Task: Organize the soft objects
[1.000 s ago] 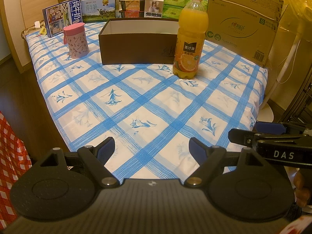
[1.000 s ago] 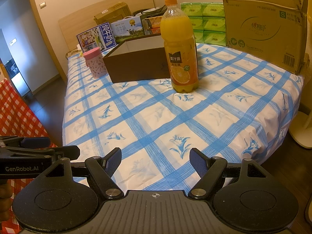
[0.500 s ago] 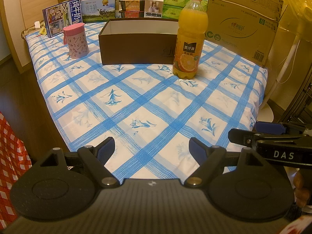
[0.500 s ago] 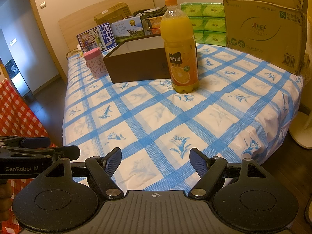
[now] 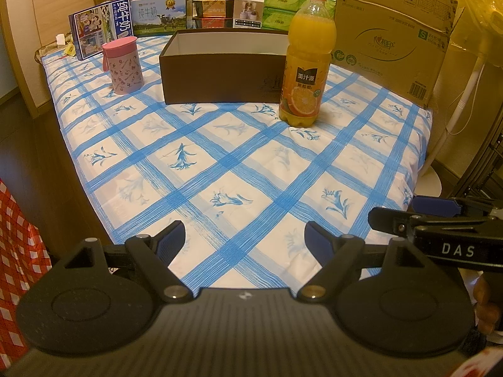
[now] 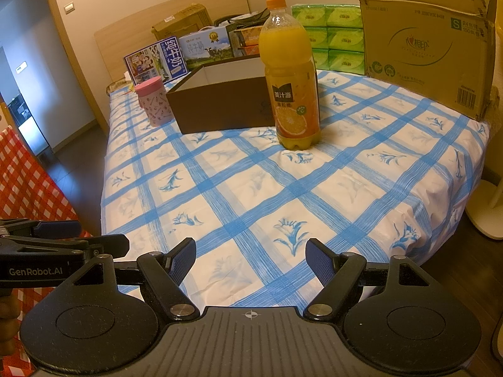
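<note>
A table with a blue-checked cloth [image 5: 220, 163] carries an open brown box [image 5: 220, 72], an orange juice bottle [image 5: 306, 62] at the box's right front corner, and a pink patterned cup [image 5: 122, 62] to the box's left. The same box [image 6: 220, 106], bottle [image 6: 290, 88] and cup [image 6: 154, 100] show in the right wrist view. My left gripper [image 5: 243, 238] is open and empty above the table's near edge. My right gripper [image 6: 250, 256] is open and empty beside it, to its right. No soft object is clearly visible.
Milk cartons [image 5: 100, 28], green tissue packs [image 5: 279, 9] and small boxes line the back. A large cardboard carton [image 5: 393, 37] stands at the back right. A red-checked cloth [image 6: 28, 172] is at the left, and a white fan base [image 6: 487, 216] on the floor at the right.
</note>
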A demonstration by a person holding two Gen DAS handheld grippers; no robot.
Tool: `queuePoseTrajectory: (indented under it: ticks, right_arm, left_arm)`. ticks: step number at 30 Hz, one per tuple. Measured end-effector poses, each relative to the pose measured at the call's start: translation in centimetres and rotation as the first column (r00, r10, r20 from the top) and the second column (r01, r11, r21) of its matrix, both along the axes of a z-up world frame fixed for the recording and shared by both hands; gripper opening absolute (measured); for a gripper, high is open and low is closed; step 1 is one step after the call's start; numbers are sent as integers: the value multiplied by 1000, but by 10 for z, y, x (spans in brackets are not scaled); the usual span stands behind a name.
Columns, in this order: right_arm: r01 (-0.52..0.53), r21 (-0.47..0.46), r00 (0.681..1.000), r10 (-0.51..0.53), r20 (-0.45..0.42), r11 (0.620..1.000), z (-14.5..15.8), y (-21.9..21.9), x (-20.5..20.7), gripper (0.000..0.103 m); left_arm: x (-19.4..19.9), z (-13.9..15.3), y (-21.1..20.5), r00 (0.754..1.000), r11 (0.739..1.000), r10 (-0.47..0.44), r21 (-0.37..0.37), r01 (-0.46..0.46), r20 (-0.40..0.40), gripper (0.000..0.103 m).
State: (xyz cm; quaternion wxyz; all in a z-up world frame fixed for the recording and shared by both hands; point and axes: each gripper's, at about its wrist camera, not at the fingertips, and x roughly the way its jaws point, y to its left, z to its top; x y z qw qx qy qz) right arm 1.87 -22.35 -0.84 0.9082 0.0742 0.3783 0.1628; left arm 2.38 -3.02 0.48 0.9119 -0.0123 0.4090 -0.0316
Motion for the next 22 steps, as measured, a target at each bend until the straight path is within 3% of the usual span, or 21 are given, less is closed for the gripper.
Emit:
queuePoseTrajectory:
  ticks: [22]
  right_arm:
    - [1, 0, 1000, -1, -1, 1000, 0, 1, 0, 76]
  left_arm:
    - [2, 0, 1, 1000, 1000, 2, 0, -2, -4, 82]
